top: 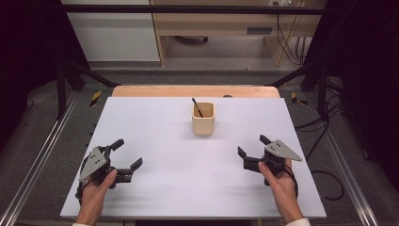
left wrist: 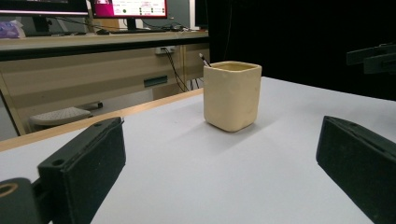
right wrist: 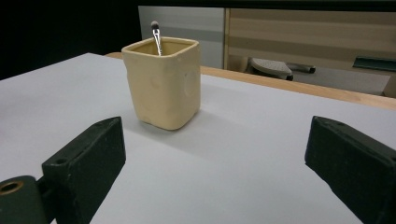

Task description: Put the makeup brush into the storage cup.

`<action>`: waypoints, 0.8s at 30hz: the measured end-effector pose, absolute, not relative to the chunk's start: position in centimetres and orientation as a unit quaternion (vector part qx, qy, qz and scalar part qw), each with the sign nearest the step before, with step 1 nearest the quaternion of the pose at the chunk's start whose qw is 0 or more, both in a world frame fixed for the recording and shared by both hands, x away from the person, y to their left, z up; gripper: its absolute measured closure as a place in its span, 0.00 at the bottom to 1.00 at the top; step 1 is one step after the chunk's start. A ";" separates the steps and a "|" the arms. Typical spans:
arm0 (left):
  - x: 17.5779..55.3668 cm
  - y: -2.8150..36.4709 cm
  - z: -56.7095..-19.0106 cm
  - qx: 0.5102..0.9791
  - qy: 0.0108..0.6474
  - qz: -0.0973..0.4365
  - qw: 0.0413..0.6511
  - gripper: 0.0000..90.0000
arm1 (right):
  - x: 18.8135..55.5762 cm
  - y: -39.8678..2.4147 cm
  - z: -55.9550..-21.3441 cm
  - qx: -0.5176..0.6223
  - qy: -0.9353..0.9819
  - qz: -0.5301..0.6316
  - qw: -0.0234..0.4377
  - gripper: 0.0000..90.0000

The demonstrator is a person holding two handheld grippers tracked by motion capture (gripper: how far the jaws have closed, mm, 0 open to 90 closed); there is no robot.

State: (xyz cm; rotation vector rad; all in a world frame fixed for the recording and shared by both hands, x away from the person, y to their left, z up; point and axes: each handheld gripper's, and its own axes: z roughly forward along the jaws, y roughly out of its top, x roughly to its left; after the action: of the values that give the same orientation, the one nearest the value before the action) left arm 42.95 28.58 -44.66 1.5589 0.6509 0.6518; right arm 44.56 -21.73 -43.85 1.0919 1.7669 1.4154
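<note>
A cream square cup (top: 203, 119) stands upright on the white board (top: 188, 155), toward its far middle. A thin dark stick (top: 196, 107) with a small round tip leans inside the cup, its end poking above the rim. My left gripper (top: 127, 154) rests near the board's front left, open and empty, aimed at the cup (left wrist: 232, 94). At the front right my right gripper (top: 251, 145) is also open with nothing between its fingers, and the cup (right wrist: 163, 81) with its stick (right wrist: 156, 35) lies ahead of it.
The white board lies on a wooden table whose edge (top: 195, 90) shows at the back. Metal rails (top: 35, 165) flank both sides, with cables (top: 324, 122) on the floor at the right. A desk (top: 221, 23) stands beyond.
</note>
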 end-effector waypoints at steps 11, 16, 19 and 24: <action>42.8 28.5 -44.6 0.680 0.279 0.283 0.616 0.01 | 43.8 -23.4 -44.5 0.403 0.670 0.533 0.324 0.07; 42.8 28.5 -44.7 0.684 0.277 0.282 0.613 0.01 | 43.4 -24.2 -44.8 0.407 0.668 0.532 0.324 0.07; 42.7 28.4 -44.7 0.685 0.277 0.281 0.613 0.01 | 43.2 -24.7 -45.1 0.400 0.670 0.529 0.334 0.07; 42.6 28.5 -44.7 0.686 0.276 0.280 0.612 0.01 | 42.7 -25.5 -45.2 0.386 0.672 0.530 0.344 0.06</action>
State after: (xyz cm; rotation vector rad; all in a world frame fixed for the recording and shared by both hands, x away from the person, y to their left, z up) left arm 42.58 28.52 -44.66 1.5837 0.6356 0.6466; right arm 42.71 -25.51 -45.25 1.0034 1.7462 1.3777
